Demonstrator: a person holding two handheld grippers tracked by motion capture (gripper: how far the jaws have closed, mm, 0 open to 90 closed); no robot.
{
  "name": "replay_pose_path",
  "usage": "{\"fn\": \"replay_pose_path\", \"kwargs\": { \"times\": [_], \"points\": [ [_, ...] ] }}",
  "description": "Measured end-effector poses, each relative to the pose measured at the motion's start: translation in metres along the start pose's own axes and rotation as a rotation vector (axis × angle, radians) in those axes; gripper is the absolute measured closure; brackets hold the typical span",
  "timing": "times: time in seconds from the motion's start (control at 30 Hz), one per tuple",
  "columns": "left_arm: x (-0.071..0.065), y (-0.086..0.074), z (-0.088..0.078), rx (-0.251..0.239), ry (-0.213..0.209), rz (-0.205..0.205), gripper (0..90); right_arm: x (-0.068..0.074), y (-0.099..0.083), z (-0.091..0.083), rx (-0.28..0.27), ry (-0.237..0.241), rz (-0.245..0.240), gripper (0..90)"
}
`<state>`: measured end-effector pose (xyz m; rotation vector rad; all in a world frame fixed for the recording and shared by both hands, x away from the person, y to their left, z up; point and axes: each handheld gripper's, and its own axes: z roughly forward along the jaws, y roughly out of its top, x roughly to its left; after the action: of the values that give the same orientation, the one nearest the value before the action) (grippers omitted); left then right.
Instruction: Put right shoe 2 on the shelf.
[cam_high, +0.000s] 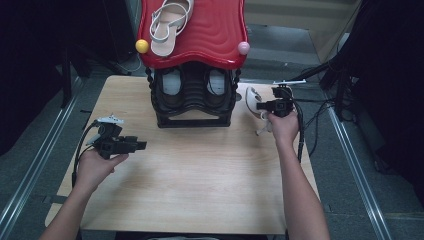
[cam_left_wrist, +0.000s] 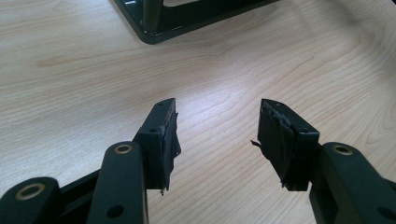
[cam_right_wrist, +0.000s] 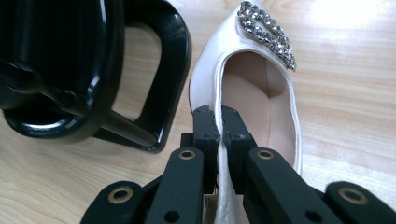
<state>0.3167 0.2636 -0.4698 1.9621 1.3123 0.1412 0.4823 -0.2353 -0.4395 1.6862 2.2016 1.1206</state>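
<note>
A pale wooden table (cam_high: 200, 170) fills the middle of the frame, a black shoe rack (cam_high: 194, 97) with a red top (cam_high: 210, 35) at its upper edge. Your right gripper (cam_right_wrist: 220, 119) is clamped on the side wall of the white shoe (cam_right_wrist: 261, 88), right of the rack. Your left gripper (cam_left_wrist: 215, 126) idles, jaws apart. That thin edge could slip free if you swing it. The shoe's heel is hidden.

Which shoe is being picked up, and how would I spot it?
Start at the black shoe rack with the red top shelf. Just right of it, on the wooden table, lies a white pump, pinched by the right hand-held gripper. Its sparkly rhinestone toe ornament marks it out.
</note>
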Motion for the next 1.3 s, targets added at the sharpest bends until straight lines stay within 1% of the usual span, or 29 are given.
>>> {"fn": "replay_pose_path", "kwargs": {
  "times": [0.1, 0.17, 0.27, 0.53, 0.83, 0.9, 1.0, 1.1, 1.17, 1.3],
  "points": [
    [0.000, 0.000, 0.000, 0.000, 0.000, -0.001, 47.8, 0.004, 0.005, -0.005, -0.011, 0.006, -0.004, 88.4],
    [0.000, 0.000, 0.000, 0.001, 0.001, 0.000, 47.8, 0.005, 0.007, -0.008, -0.028, 0.024, 0.004, 88.4],
    [0.000, 0.000, 0.000, 0.004, 0.001, 0.004, 47.8, 0.010, 0.014, -0.013, -0.023, 0.023, 0.002, 88.4],
    [0.000, 0.000, 0.000, 0.002, -0.001, 0.002, 47.8, 0.023, 0.034, -0.029, -0.061, 0.045, 0.004, 88.4],
    [-0.001, 0.000, 0.000, -0.001, -0.003, 0.002, 47.8, 0.037, 0.056, -0.053, -0.100, 0.056, 0.002, 88.3],
    [-0.001, 0.000, 0.000, -0.001, -0.005, 0.001, 47.8, 0.039, 0.061, -0.057, -0.103, 0.054, -0.008, 88.4],
    [-0.001, 0.000, 0.000, 0.003, -0.003, 0.004, 47.8, 0.043, 0.067, -0.065, -0.111, 0.054, -0.009, 88.3],
    [-0.001, 0.000, 0.000, 0.002, -0.001, 0.005, 47.8, 0.046, 0.073, -0.072, -0.113, 0.064, 0.005, 88.4],
    [-0.001, 0.000, 0.000, 0.002, 0.001, 0.005, 47.8, 0.047, 0.077, -0.078, -0.125, 0.073, 0.018, 88.3],
    [-0.002, 0.000, 0.000, 0.000, 0.005, 0.007, 47.8, 0.054, 0.086, -0.086, -0.138, 0.062, -0.001, 88.3]
  ]
}}
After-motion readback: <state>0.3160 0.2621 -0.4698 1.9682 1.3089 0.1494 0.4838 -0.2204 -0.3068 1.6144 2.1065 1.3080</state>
